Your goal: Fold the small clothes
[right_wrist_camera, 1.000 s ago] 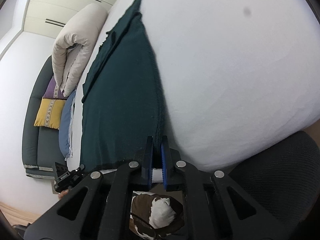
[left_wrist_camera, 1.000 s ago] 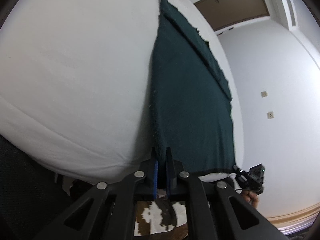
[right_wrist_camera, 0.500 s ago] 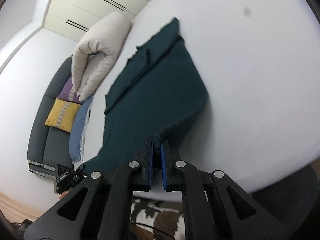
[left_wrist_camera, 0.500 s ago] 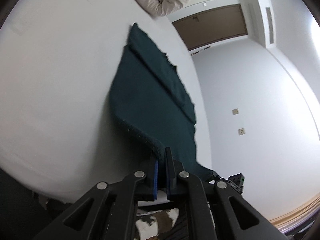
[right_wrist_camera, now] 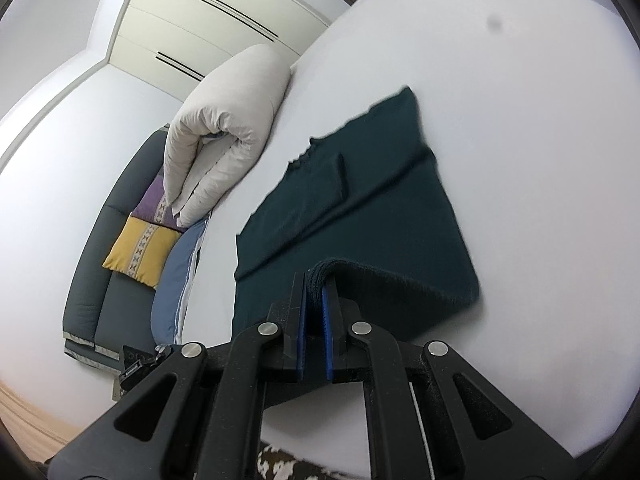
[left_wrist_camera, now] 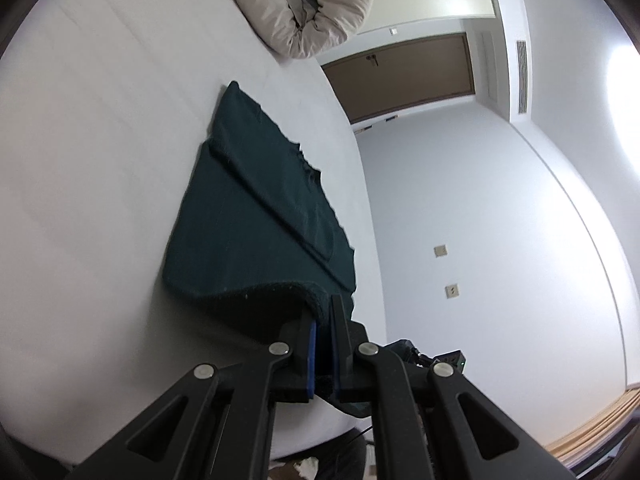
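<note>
Left wrist view looks out over a white bed [left_wrist_camera: 100, 160] with a dark green garment [left_wrist_camera: 256, 216] spread flat across it, its near edge lifted off the sheet and curling up into the left gripper [left_wrist_camera: 323, 308], whose blue-padded jaws are pinched tight on the hem. A rolled beige duvet [left_wrist_camera: 308, 4] sits at the far end of the mattress, and beyond it a brown door [left_wrist_camera: 404, 76] is set in the pale wall. From the right wrist view, the right gripper [right_wrist_camera: 315, 280] is likewise clamped on the other near corner of the dark green garment [right_wrist_camera: 360, 208], the cloth bunched between its pads and arching up from the white bed [right_wrist_camera: 520, 120]. The far half of the garment lies flat on the sheet, with a fold line running across it. Off to the side stands a grey sofa [right_wrist_camera: 104, 248] with a yellow cushion [right_wrist_camera: 140, 250], the rolled beige duvet [right_wrist_camera: 224, 128] just above it.
</note>
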Demonstrator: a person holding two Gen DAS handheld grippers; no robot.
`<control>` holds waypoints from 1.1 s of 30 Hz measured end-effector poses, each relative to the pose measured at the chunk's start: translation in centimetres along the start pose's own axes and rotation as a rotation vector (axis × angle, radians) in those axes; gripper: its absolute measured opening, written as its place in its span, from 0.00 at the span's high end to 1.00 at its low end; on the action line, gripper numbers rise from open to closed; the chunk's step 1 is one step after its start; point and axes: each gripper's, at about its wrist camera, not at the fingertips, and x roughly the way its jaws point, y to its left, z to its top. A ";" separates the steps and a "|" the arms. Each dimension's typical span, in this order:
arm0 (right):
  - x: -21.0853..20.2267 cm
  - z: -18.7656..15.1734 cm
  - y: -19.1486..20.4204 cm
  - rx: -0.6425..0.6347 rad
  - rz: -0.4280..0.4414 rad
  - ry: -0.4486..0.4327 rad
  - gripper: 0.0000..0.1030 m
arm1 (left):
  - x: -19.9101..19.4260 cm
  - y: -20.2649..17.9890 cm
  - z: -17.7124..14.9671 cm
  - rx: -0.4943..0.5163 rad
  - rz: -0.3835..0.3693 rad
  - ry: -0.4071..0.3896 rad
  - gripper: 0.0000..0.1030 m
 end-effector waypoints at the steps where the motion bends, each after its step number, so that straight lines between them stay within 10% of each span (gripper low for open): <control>1: 0.5 0.9 0.2 -0.001 -0.003 -0.007 0.94 | 0.3 0.1 0.5 -0.009 -0.008 -0.005 0.94; 33: 20.2 21.5 -2.8 -0.045 -0.238 -0.102 0.95 | 14.4 1.9 20.9 -0.028 0.102 -0.141 0.94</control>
